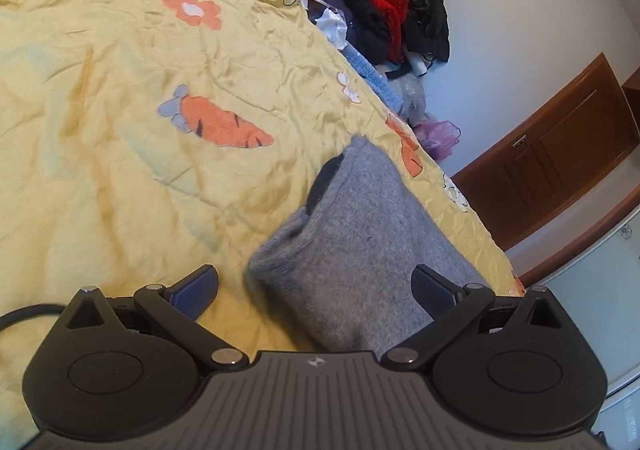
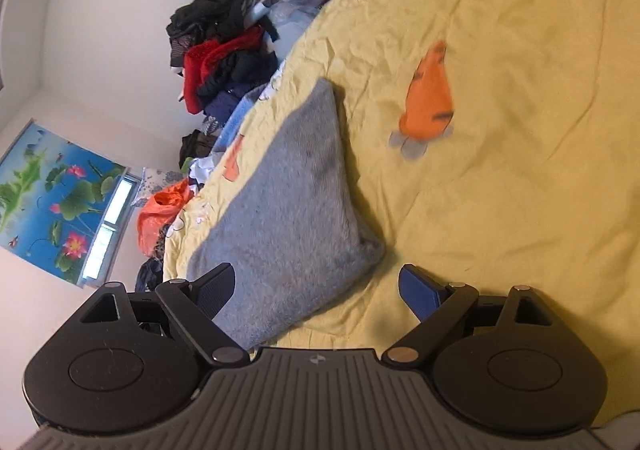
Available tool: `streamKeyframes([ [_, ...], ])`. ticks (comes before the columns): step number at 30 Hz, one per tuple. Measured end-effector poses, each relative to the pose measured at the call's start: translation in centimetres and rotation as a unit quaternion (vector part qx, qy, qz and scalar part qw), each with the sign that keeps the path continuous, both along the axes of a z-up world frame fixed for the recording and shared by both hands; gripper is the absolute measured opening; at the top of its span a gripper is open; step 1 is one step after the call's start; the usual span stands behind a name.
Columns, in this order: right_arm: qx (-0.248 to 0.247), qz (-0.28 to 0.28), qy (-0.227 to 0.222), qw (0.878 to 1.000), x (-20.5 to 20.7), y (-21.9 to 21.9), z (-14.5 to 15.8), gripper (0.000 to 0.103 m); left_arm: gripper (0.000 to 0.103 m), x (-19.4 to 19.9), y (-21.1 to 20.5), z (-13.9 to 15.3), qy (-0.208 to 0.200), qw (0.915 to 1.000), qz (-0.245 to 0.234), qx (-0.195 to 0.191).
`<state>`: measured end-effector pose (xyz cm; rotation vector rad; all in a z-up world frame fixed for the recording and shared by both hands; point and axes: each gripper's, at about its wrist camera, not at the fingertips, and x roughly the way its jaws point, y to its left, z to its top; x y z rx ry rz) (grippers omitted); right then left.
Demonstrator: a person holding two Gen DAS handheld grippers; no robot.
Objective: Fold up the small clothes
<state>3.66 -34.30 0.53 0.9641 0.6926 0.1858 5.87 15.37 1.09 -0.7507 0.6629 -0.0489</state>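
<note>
Left wrist view first: the yellow quilt [image 1: 120, 97] fills everything from nine o'clock through twelve, crumpled, printed with an orange carrot [image 1: 224, 121] near the middle and an orange flower [image 1: 194, 9] up toward eleven. Sliding right, here's the grey knit garment [image 1: 352, 234], folded into a thick, soft wedge with a fuzzy surface; a dark opening shows along its upper left edge. It lies on the bed close to the quilt's right edge, running from centre down toward five o'clock. The left claw [image 1: 316, 288] has its fingers spread wide with nothing gripped; the garment's near end sits between them, closer to the right finger, and the pads press on nothing. Further right, at one o'clock, a heap of red and black clothes [image 1: 384, 5] sits beyond the bed, and a brown wooden door [image 1: 560, 153] shows at three.

Now the right wrist view. At nine o'clock hangs a lotus poster [image 2: 52, 189], with the same clothes pile [image 2: 224, 49] at eleven. The grey garment [image 2: 288, 209] runs from centre down toward seven, tapering to a point at its far end, lying near the quilt's [image 2: 540, 209] left edge. The right claw [image 2: 318, 290] is spread apart and empty-handed too; the garment's near corner lies between the fingers, on the left finger's side. A carrot print [image 2: 430, 97] shows at one o'clock.
</note>
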Motion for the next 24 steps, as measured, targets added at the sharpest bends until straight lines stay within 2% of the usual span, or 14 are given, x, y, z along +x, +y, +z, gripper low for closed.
streamKeyframes([
  [2,-0.023,0.000,-0.011,1.000,1.0,1.2,0.3,0.088,0.102,1.0,-0.5,-0.1,-0.002,0.9997,-0.011,-0.021],
  [3,-0.034,-0.005,-0.011,0.999,1.7,1.8,0.3,0.087,0.098,1.4,-0.7,-0.2,-0.002,0.9997,-0.010,-0.020],
  [5,-0.044,-0.021,-0.015,0.999,3.1,2.7,0.2,0.079,0.059,2.2,-1.3,-0.2,0.007,0.9999,-0.004,0.010],
  [6,-0.045,-0.033,-0.012,0.998,3.7,2.9,-0.1,0.053,0.023,2.7,-1.6,-0.5,0.023,0.9993,-0.005,0.027],
  [7,-0.038,-0.040,0.002,0.998,4.4,3.1,-0.7,0.015,0.014,3.2,-1.6,-0.8,0.037,0.9987,-0.009,0.033],
  [8,-0.025,-0.035,0.018,0.999,5.1,3.1,-1.5,0.015,0.014,3.4,-1.4,-0.9,0.038,0.9988,-0.011,0.029],
  [9,-0.015,-0.035,0.023,0.999,5.6,3.2,-2.1,0.013,0.009,3.6,-1.2,-0.9,0.043,0.9986,-0.014,0.026],
  [11,-0.020,-0.032,0.017,0.999,5.7,3.5,-2.2,0.013,0.006,3.6,-0.8,-0.5,0.049,0.9981,-0.017,0.034],
  [16,-0.008,-0.016,-0.028,0.999,4.0,2.8,0.7,0.012,0.005,0.8,0.0,2.8,0.003,0.9993,-0.033,0.017],
  [20,0.013,0.004,-0.053,0.998,1.0,1.5,3.1,0.012,0.004,-3.0,0.6,4.5,-0.008,0.9984,-0.056,0.010],
  [22,0.013,0.027,-0.047,0.998,-0.5,1.3,3.5,0.012,0.005,-4.7,1.1,4.1,0.006,0.9976,-0.068,0.012],
  [24,0.009,0.049,-0.034,0.998,-2.3,1.1,3.2,0.012,0.006,-5.9,1.6,2.4,0.039,0.9953,-0.083,0.031],
])
